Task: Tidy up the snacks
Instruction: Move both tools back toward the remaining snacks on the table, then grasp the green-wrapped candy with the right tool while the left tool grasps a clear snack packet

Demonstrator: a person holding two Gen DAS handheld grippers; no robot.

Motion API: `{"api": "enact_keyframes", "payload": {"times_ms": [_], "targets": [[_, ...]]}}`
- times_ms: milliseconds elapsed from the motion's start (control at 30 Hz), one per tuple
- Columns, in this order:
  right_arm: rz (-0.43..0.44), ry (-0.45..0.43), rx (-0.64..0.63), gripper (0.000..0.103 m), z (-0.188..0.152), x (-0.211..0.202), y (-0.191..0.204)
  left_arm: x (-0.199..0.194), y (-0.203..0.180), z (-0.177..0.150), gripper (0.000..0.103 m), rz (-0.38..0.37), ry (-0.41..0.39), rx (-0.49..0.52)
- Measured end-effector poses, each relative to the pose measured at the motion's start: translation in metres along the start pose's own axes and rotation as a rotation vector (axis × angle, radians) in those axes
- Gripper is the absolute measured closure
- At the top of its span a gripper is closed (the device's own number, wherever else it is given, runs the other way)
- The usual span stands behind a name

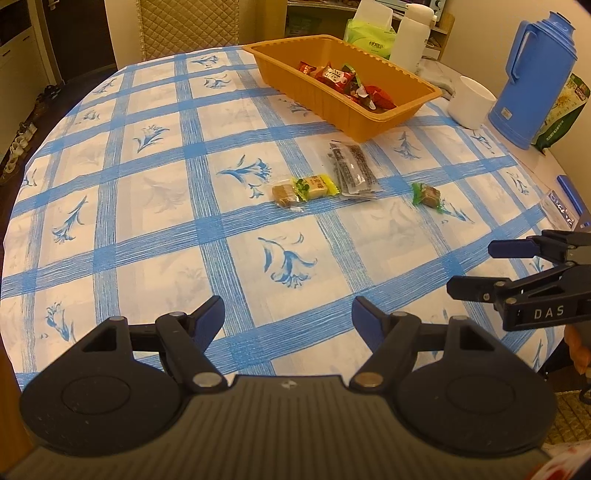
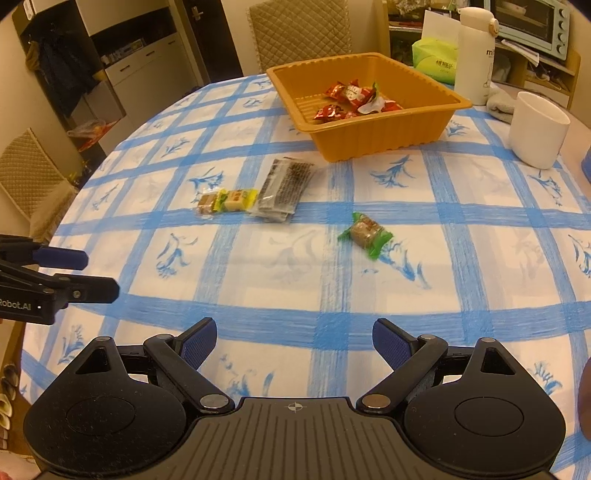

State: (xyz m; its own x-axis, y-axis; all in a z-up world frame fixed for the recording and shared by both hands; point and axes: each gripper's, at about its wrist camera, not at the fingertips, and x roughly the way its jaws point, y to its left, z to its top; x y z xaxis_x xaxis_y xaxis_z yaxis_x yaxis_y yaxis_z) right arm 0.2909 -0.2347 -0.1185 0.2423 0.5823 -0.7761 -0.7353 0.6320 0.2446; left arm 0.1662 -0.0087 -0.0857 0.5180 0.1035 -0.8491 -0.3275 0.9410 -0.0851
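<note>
An orange tray (image 1: 373, 123) (image 2: 369, 142) at the far side of the table holds several red-wrapped snacks (image 1: 334, 77) (image 2: 349, 96). Loose on the blue-checked cloth lie a brown and yellow candy pair (image 1: 303, 189) (image 2: 229, 201), dark flat packets (image 1: 352, 170) (image 2: 282, 188) and a green-wrapped candy (image 1: 426, 194) (image 2: 365, 233). My left gripper (image 1: 288, 321) (image 2: 101, 273) stands open over the near cloth, nothing between its fingers. My right gripper (image 2: 293, 341) (image 1: 469, 267) is open too, hovering short of the green-wrapped candy.
A white cup (image 1: 471, 107) (image 2: 537, 129), a blue thermos jug (image 1: 532, 77), a white bottle (image 1: 410, 33) (image 2: 474, 51) and a green tissue pack (image 1: 369, 37) (image 2: 436, 59) crowd the far right. A quilted chair (image 2: 299, 33) stands behind the table.
</note>
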Motion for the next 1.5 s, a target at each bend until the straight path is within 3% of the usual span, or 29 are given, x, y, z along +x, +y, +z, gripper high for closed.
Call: {"api": "enact_keyframes", "payload": {"times_ms": [533, 767, 1167, 1367, 1433, 1500], "targets": [[-0.108, -0.098, -0.102, 0.013, 0.018, 0.016, -0.024, 0.019, 0.012, 0.014, 0.029, 0.021, -0.011, 0.007], [-0.146, -0.116, -0.191, 0.033, 0.027, 0.031, -0.034, 0.029, 0.015, 0.021, 0.029, 0.031, -0.012, 0.024], [-0.129, -0.098, -0.284, 0.056, 0.042, 0.059, -0.035, 0.045, 0.012, 0.035, 0.030, 0.022, -0.015, 0.053], [-0.108, -0.087, -0.258, 0.071, 0.047, 0.067, -0.035, 0.055, 0.009, 0.044, 0.030, 0.009, -0.018, 0.071], [-0.110, -0.085, -0.239, 0.081, 0.049, 0.067, -0.036, 0.059, 0.007, 0.048, 0.031, 0.006, -0.021, 0.078], [-0.112, -0.085, -0.206, 0.081, 0.050, 0.066, -0.038, 0.063, 0.006, 0.051, 0.031, 0.004, -0.024, 0.084]]}}
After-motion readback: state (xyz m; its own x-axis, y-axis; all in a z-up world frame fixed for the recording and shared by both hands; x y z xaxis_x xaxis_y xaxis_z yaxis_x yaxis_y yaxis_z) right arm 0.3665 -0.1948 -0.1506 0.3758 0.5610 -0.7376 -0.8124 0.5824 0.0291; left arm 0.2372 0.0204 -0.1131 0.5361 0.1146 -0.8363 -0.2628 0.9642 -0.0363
